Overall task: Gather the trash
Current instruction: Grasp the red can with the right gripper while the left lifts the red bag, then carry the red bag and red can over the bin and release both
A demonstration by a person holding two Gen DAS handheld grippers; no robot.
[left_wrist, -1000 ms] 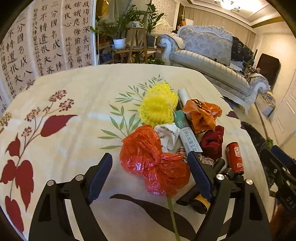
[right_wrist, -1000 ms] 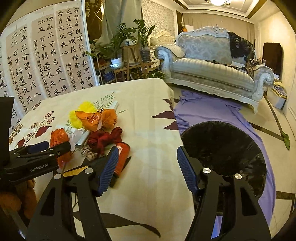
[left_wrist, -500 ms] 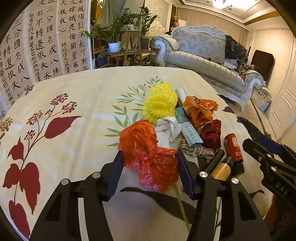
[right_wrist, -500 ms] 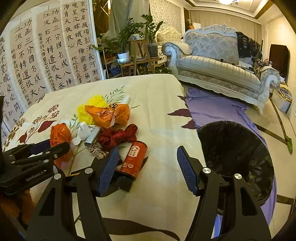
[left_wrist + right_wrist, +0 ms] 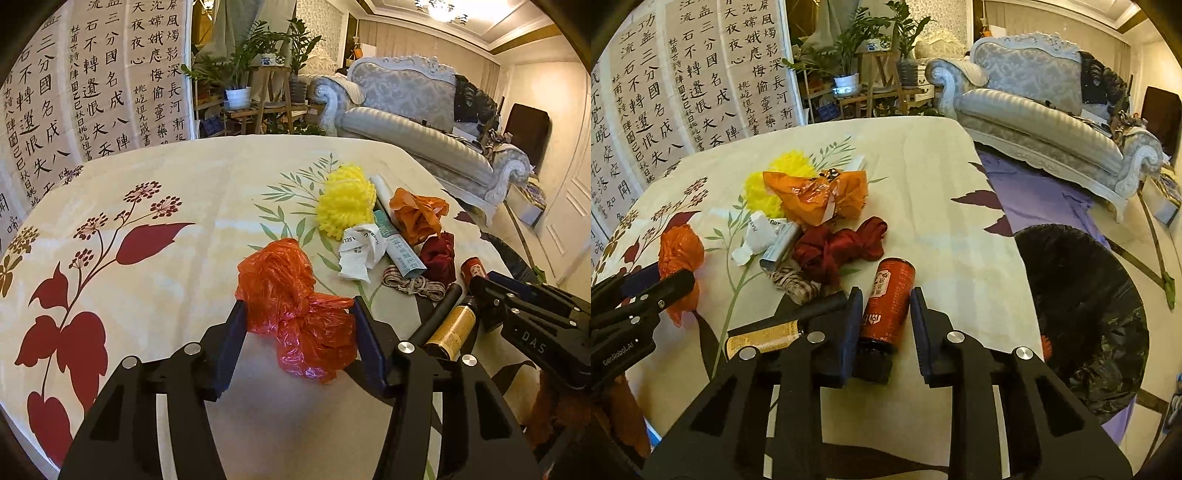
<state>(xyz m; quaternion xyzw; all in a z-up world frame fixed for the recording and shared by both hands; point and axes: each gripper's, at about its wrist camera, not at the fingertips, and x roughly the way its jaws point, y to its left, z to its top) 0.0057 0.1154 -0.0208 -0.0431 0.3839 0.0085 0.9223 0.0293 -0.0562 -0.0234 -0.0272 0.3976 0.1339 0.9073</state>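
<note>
My left gripper [image 5: 297, 332] jaws clamp the red plastic bag [image 5: 295, 306]; right gripper [image 5: 882, 325] jaws closing around the red can [image 5: 888, 302] on the floral tabletop [image 5: 166, 295], sofa [image 5: 1045, 110] beyond

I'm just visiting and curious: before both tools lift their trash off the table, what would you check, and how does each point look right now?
1. Left tool around the red plastic bag: ok, both pads touch the crumpled bag.
2. Right tool around the red can: not ok yet, the jaws are closing, with a gap on the can's right side.
3. Right tool's left finger clear of the gold bottle: cannot tell, it sits very close.
4. Bin ready: ok, it stands open with a black liner beside the table.
5. Tools clear of each other: ok, they are apart.
6. Other trash, such as the maroon ribbon, free of the can: ok.
</note>
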